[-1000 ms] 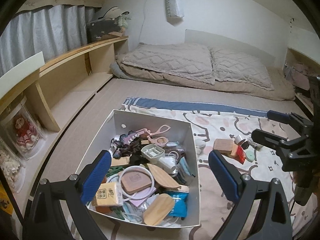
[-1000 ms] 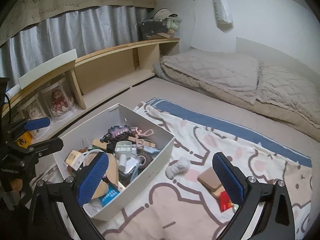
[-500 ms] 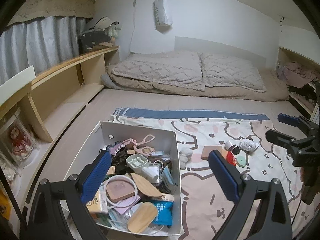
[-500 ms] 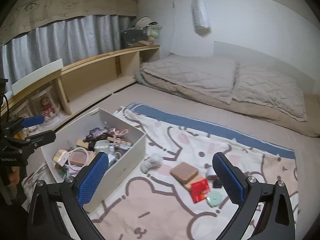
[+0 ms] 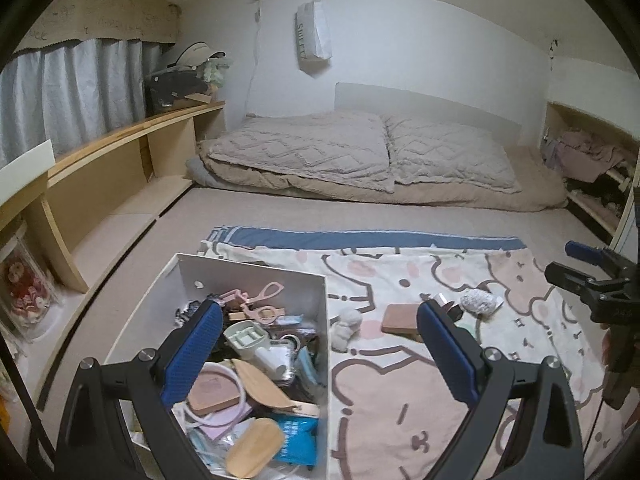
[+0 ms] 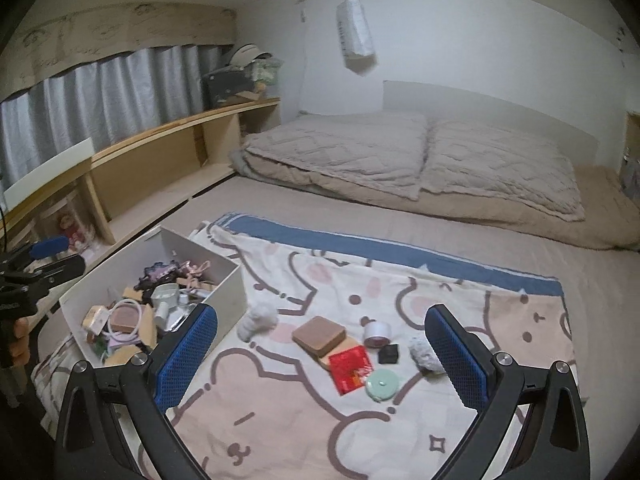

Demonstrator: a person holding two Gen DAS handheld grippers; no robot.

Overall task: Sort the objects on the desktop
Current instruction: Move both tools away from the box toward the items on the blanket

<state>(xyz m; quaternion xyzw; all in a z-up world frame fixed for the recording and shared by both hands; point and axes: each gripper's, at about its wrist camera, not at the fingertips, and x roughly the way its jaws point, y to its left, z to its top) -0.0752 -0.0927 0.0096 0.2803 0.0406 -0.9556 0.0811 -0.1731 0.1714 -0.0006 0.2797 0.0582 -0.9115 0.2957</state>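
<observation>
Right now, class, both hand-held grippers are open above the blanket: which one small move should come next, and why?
Probably lower the right hand-held gripper onto the red packet. Both grippers are open and empty, and the packet lies loose on the blanket, nearly centred between the right one's fingers. The white box already holds many items, so it looks like the destination.

The blanket (image 6: 280, 412) is soft printed cloth; the box (image 6: 226, 286) looks like smooth matt white board. The packet (image 6: 351, 365) is glossy red foil. The shelf (image 5: 120, 152) is pale wood. The pillows (image 5: 360, 152) are quilted cloth.
</observation>
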